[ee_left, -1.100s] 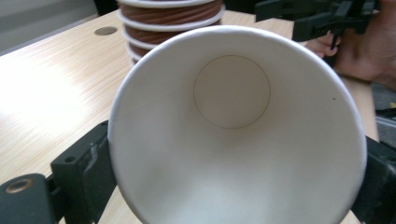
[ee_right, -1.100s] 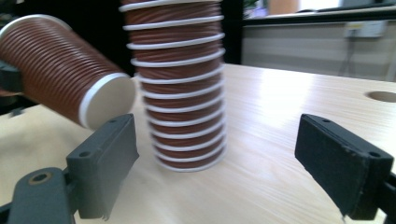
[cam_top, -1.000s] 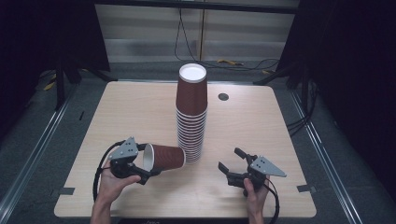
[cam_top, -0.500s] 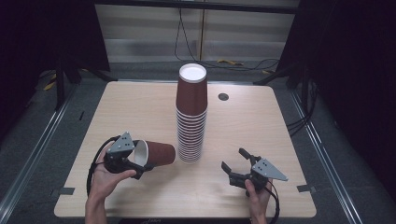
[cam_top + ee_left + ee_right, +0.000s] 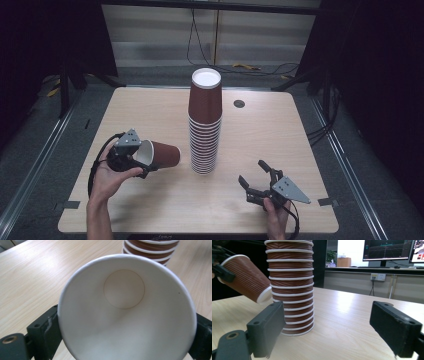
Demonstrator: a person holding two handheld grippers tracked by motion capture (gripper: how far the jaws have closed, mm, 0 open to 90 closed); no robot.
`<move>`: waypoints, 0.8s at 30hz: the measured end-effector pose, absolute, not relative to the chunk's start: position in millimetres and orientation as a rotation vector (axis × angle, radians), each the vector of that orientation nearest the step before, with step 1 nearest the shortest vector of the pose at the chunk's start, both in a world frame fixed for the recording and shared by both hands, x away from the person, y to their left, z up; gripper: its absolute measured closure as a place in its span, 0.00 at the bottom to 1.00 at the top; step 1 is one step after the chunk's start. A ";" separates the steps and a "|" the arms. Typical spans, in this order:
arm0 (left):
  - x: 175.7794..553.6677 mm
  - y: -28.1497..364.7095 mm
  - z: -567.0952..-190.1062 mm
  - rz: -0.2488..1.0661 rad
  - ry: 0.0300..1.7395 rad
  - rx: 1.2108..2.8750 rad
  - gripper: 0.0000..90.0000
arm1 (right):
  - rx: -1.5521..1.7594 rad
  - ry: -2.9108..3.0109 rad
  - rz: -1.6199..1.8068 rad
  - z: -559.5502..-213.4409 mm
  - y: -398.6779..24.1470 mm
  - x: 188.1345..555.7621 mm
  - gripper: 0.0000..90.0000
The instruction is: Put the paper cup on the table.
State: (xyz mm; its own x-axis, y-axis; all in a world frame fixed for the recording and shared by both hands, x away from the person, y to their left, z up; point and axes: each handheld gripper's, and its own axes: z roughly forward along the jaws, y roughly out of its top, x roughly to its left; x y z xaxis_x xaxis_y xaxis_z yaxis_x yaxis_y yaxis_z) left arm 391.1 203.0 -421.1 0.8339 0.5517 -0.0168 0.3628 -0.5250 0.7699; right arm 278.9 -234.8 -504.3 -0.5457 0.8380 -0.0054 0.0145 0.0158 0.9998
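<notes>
**One cup held clear of the stack, the other gripper waiting**

Left of the cup stack (image 5: 205, 125), the left gripper (image 5: 131, 159) has its jaws closed on the mouth end of a single brown paper cup (image 5: 161, 154). The cup lies on its side, lifted off the table (image 5: 150, 107), its base pointing toward the stack and stopping just short of it. The left gripper view looks straight into the white inside of the cup, a black jaw at each side of the rim. Gripping at the rim probably keeps the body free to be slid over or set apart from the stack.

The stack itself stands upside down near the table's middle, so each cup can be taken by its rim.

Right of the stack, the right gripper (image 5: 256, 186) is low over the table, jaws wide apart and empty, aimed at the stack's foot, likely ready to steady it.
</notes>
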 end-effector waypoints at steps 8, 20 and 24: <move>405.2 197.5 -413.4 0.321 0.675 2.299 0.08 | 0.884 1.638 1.602 -504.3 -234.8 278.9 0.14; 426.8 175.3 -404.2 0.311 0.656 2.495 0.07 | 0.886 1.636 1.599 -504.3 -234.7 278.8 0.14; 432.8 170.9 -400.4 0.299 0.642 2.520 0.07 | 0.886 1.636 1.599 -504.3 -234.7 278.8 0.15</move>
